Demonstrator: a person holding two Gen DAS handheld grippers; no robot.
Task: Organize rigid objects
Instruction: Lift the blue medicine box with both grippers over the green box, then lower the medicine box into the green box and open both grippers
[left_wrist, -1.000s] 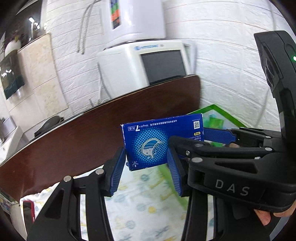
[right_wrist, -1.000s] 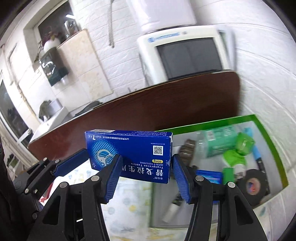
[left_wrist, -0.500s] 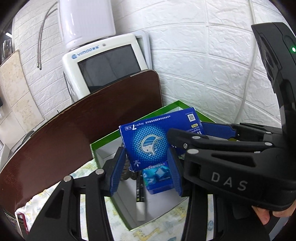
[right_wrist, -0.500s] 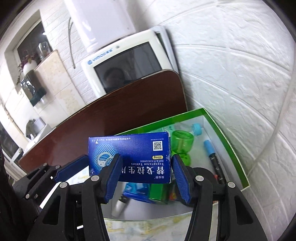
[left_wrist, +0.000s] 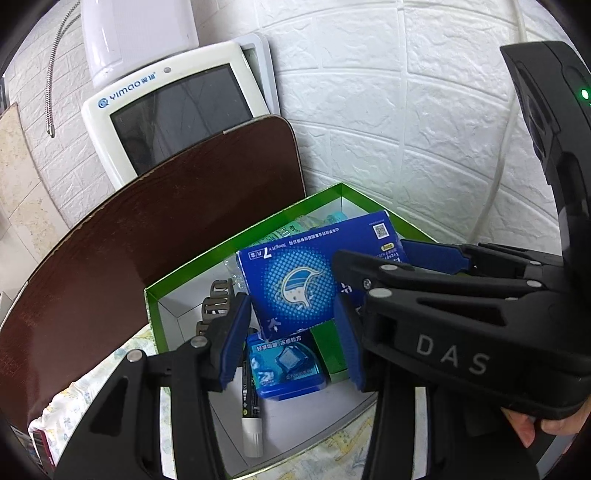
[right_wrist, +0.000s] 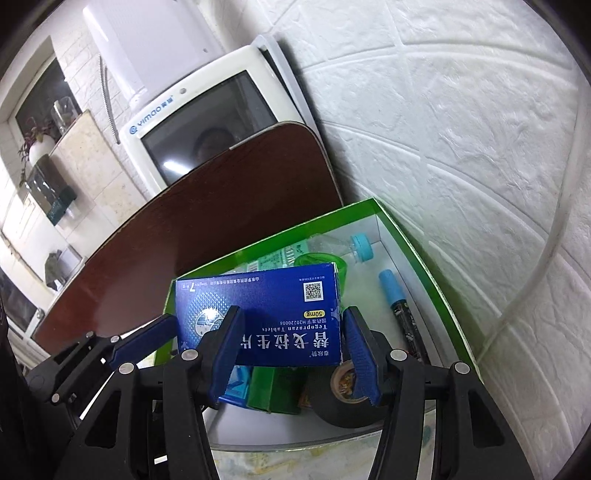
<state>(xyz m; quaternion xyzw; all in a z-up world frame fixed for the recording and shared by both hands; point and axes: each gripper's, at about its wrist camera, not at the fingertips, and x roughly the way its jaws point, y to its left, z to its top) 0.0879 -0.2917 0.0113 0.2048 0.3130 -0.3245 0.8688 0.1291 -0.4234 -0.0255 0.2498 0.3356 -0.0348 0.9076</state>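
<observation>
You hold the blue tablet box (right_wrist: 258, 317) in the air above the green-rimmed tray (right_wrist: 417, 243), both grippers clamped on it at once: the right gripper (right_wrist: 291, 354) pinches the box across its printed face, jaws at a middling spread with each blue pad against an end, while the left gripper (left_wrist: 291, 339) grips the same box (left_wrist: 295, 288) from the other side, its pads tight on the carton's lower part. The box sits tilted, clear of everything under it.

Inside the tray lie a blue blister-style pack (left_wrist: 284, 365) directly under the box, a marker with a white cap (left_wrist: 251, 417) beside that pack, a dark hair clip (left_wrist: 214, 306) towards the tray's near-left corner, a roll of black tape (right_wrist: 343, 398), a green carton (right_wrist: 273, 391), a blue-capped pen (right_wrist: 399, 310) along the tray's wall-side edge, and a clear bottle with a teal cap (right_wrist: 332, 247) at the far end.

The step in hand reads as the placing: the box is carried and poised, not yet set down. Your next move calls for lowering it into the tray onto whatever gap the clutter leaves, probably over the blister pack and green carton, then letting one gripper go first so the carton does not twist, and spreading the other only once it rests.
</observation>
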